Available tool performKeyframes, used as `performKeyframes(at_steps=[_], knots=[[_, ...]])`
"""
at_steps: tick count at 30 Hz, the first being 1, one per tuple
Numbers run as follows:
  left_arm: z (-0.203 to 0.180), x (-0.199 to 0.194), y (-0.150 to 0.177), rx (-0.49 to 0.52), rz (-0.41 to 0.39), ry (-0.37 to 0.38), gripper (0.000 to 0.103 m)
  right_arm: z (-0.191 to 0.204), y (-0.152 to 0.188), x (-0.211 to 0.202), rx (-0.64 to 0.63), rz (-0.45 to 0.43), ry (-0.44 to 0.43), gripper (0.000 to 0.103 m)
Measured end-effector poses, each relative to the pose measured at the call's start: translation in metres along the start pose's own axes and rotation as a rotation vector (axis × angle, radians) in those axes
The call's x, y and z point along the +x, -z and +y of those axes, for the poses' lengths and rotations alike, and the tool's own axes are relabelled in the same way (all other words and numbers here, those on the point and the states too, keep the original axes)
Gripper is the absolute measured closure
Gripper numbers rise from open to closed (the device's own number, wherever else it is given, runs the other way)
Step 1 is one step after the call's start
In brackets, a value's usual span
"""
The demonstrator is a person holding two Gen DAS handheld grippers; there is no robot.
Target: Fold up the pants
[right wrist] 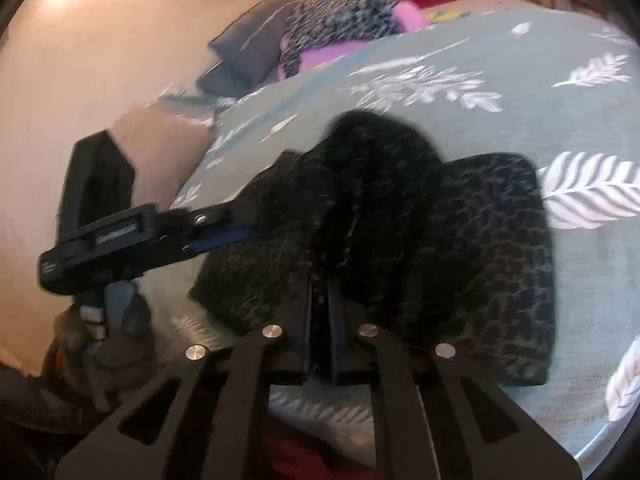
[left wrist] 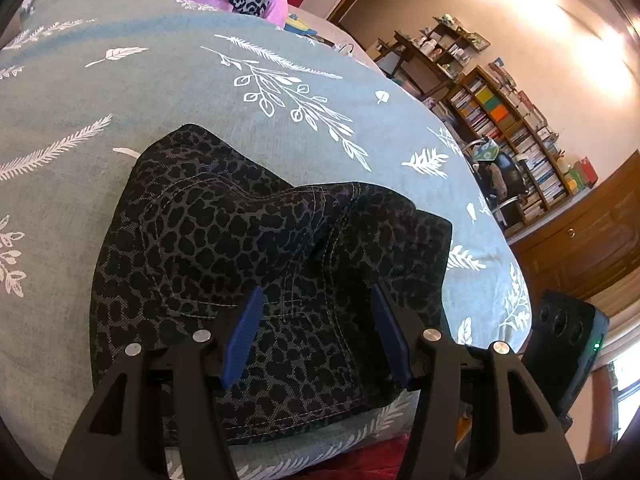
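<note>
At the bed's (left wrist: pixel 200 92) near edge: pants (left wrist: pixel 240 248) folded; left hand-held gripper (left wrist: pixel 316 336) spread above them, right hand-held gripper (right wrist: pixel 320 312) pinching a lifted fold.

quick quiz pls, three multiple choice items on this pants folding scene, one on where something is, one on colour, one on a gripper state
1. Where do the pants lie?
A. on the leaf-print bedspread
B. on a wooden floor
C. on a chair

2. What colour are the pads on the left gripper fingers?
A. red
B. blue
C. white

3. How does the right gripper stand?
A. wide open above the bed
B. out of view
C. shut on the pants

Answers:
1. A, the dark spotted cloth rests on the grey-green bedspread with white leaves.
2. B, both pads show blue in the left wrist view.
3. C, in the right wrist view its fingers stand close together with dark cloth pinched between them, while the left gripper's fingers stand apart over the pants.
</note>
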State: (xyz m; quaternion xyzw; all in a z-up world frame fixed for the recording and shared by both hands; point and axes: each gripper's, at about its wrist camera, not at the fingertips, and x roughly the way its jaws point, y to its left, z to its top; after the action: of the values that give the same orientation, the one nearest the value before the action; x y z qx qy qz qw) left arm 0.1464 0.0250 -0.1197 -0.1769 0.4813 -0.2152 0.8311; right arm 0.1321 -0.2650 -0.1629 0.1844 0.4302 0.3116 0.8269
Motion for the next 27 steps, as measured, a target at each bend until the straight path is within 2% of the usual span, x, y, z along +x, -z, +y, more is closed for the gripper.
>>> performKeyframes(at_steps=[3,5,6,8,10,12,15,17,18,19,21,24,27], knots=[[-0.001,-0.003,-0.001,-0.003,-0.009,-0.003,0.047,0.002,0.001,-0.018,0.011,0.001,-0.088,0.097],[-0.001,-0.004,-0.001,-0.003,-0.016,-0.003,0.047,-0.003,0.004,-0.032,0.038,-0.003,-0.112,0.097],[-0.001,-0.003,-0.001,-0.003,-0.014,-0.003,0.046,-0.008,0.006,-0.037,0.055,-0.002,-0.104,0.097],[-0.001,0.002,-0.004,-0.008,-0.01,-0.002,0.039,-0.022,0.017,-0.039,0.084,0.014,-0.024,0.097],[-0.001,0.007,-0.002,-0.01,-0.001,-0.007,0.039,-0.036,0.028,-0.033,0.116,0.029,0.055,0.097],[0.001,0.011,0.0,-0.011,0.012,-0.013,0.039,-0.038,0.032,-0.03,0.117,0.012,0.072,0.097],[0.003,0.012,0.002,-0.008,0.019,-0.027,0.039,-0.025,0.025,-0.028,0.056,-0.027,0.116,0.088],[0.003,0.009,0.001,-0.01,0.013,-0.03,0.039,-0.02,0.018,-0.028,0.033,-0.053,0.134,0.075],[0.004,0.006,0.0,-0.013,0.003,-0.034,0.039,-0.02,0.015,-0.028,0.033,-0.064,0.144,0.055],[0.004,0.003,0.0,-0.015,-0.006,-0.037,0.038,-0.021,0.012,-0.029,0.041,-0.081,0.167,0.041],[0.007,-0.001,-0.001,-0.021,-0.018,-0.041,0.038,-0.025,0.007,-0.031,0.064,-0.114,0.177,0.04],[0.011,-0.006,-0.002,-0.017,-0.038,-0.06,0.033,-0.042,0.0,-0.023,0.11,-0.094,0.19,0.04],[0.012,-0.009,-0.001,0.012,-0.058,-0.107,0.032,-0.053,-0.006,-0.011,0.153,-0.073,0.157,0.04]])
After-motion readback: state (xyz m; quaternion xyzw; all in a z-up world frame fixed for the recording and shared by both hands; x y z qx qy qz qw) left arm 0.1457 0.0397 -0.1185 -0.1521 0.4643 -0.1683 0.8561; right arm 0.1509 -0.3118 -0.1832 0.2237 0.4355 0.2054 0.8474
